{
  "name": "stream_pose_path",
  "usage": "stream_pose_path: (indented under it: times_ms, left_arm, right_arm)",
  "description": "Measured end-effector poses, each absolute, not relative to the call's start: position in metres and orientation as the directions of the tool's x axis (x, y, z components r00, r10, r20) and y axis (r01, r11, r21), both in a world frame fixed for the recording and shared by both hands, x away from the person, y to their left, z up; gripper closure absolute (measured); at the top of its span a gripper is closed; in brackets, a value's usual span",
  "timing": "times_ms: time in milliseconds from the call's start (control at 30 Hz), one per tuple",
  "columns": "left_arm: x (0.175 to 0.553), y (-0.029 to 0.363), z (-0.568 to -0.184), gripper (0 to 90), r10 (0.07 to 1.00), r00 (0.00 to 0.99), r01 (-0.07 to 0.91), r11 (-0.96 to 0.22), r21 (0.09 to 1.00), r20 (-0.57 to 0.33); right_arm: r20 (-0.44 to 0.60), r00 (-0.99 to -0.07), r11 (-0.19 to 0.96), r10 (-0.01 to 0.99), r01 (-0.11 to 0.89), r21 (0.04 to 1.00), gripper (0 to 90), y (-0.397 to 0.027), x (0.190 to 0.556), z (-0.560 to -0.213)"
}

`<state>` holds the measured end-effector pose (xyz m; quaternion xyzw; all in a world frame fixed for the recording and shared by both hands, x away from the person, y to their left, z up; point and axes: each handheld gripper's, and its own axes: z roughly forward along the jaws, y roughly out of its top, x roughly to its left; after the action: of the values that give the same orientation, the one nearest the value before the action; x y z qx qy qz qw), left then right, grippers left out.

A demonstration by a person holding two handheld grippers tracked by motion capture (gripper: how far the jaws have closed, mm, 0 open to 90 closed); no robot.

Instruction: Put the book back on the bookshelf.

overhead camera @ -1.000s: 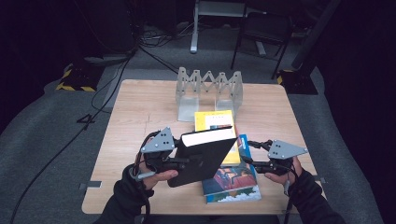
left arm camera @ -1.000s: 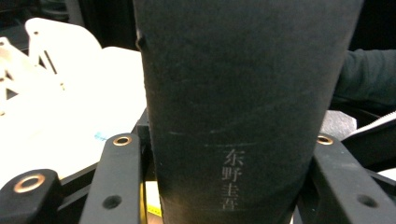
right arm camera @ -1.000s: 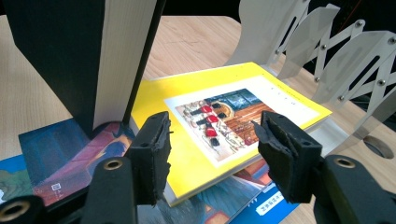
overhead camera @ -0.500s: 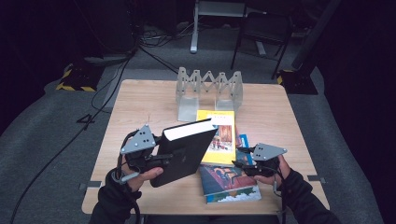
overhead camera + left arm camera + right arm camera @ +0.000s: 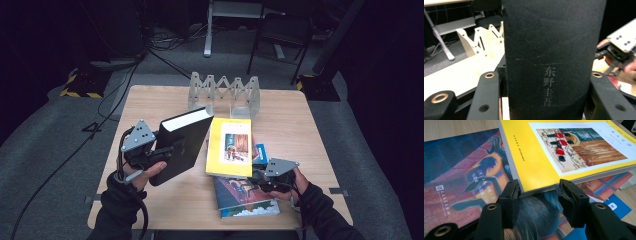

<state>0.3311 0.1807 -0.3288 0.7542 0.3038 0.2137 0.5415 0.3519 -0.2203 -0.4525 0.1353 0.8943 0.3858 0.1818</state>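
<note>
While the black book (image 5: 182, 144) is clamped by its spine between the jaws of the left tongs (image 5: 167, 151), it is held tilted above the left part of the tabletop (image 5: 300, 125), clear of the wood. In the left gripper view the dark spine (image 5: 552, 60) with pale characters is seen pressed between both jaws. Beside it to the right, the yellow book (image 5: 230, 146) is lying flat on a stack, its near edge resting on the picture book (image 5: 245, 196) with the dark orange and blue cover. A blue booklet (image 5: 260, 152) is seen just right of the yellow book. The right tongs (image 5: 256, 179) are set at the near edge of the yellow book (image 5: 564, 152); the jaws have just been closing, and that edge is seen between them, though whether the pads are pressing on it cannot be told. At the far edge of the tabletop a pale zigzag book rack (image 5: 225, 92) is standing.
</note>
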Motion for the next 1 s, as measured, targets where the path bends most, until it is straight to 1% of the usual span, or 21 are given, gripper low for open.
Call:
stream_pose_path:
  times_ms: [100,200,267,500,600,867,1000]
  left_arm:
    - [0.339,0.177,-0.328,52.6,0.698,0.716,0.225,-0.227,0.948,-0.003]
    - [0.347,0.172,-0.328,52.6,0.710,0.704,0.233,-0.217,0.948,-0.011]
    - [0.355,0.167,-0.327,52.6,0.719,0.695,0.240,-0.207,0.948,-0.019]
    - [0.380,0.154,-0.323,52.5,0.747,0.665,0.239,-0.191,0.952,-0.017]
    - [0.394,0.147,-0.323,52.5,0.761,0.649,0.241,-0.182,0.953,-0.019]
    - [0.424,0.135,-0.319,52.5,0.788,0.615,0.244,-0.147,0.959,-0.035]
    - [0.437,0.126,-0.313,52.5,0.801,0.598,0.246,-0.152,0.957,-0.027]
  right_arm:
    - [-0.179,-0.899,0.647,0.400,0.139,0.750,46.5,-0.223,0.356,-0.454]
    - [-0.172,-0.896,0.638,0.411,0.148,0.756,44.2,-0.225,0.356,-0.455]
    - [-0.165,-0.895,0.633,0.414,0.153,0.759,40.8,-0.229,0.356,-0.455]
    - [-0.126,-0.890,0.582,0.438,0.174,0.795,36.5,-0.247,0.354,-0.452]
    - [-0.129,-0.865,0.543,0.485,0.183,0.819,33.8,-0.267,0.355,-0.447]
    - [-0.131,-0.773,0.483,0.621,0.245,0.841,33.8,-0.321,0.359,-0.442]
    - [-0.135,-0.735,0.470,0.665,0.270,0.840,34.1,-0.338,0.362,-0.444]
